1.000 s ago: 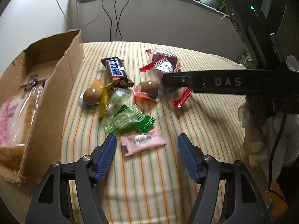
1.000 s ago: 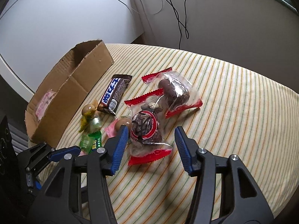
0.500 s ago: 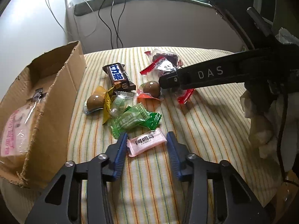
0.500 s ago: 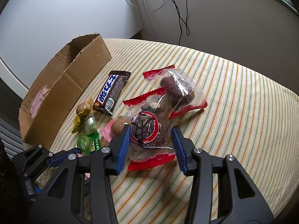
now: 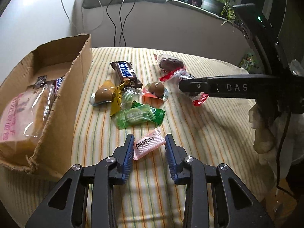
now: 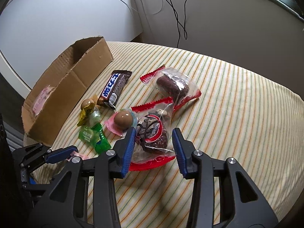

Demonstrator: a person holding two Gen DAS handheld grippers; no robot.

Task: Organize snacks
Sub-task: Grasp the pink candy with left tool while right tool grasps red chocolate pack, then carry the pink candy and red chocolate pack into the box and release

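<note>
At the bottom centre of the left wrist view, the left gripper (image 5: 149, 145) has its blue pads on either side of a pink sachet (image 5: 149, 144), jaws closed on its edges. Just beyond lie the green candies (image 5: 139, 115) and two brown jelly cups (image 5: 155, 89) (one in gold foil). In the right wrist view, the right gripper (image 6: 153, 141) straddles a red-edged chocolate cake pack (image 6: 152, 133), jaws narrowed against its wrapper. Farther up sit a second cake pack (image 6: 172, 84) and the chocolate bar (image 6: 114, 87). The cardboard box (image 5: 76, 72) fills the left side, on the striped cloth (image 5: 199, 133).
</note>
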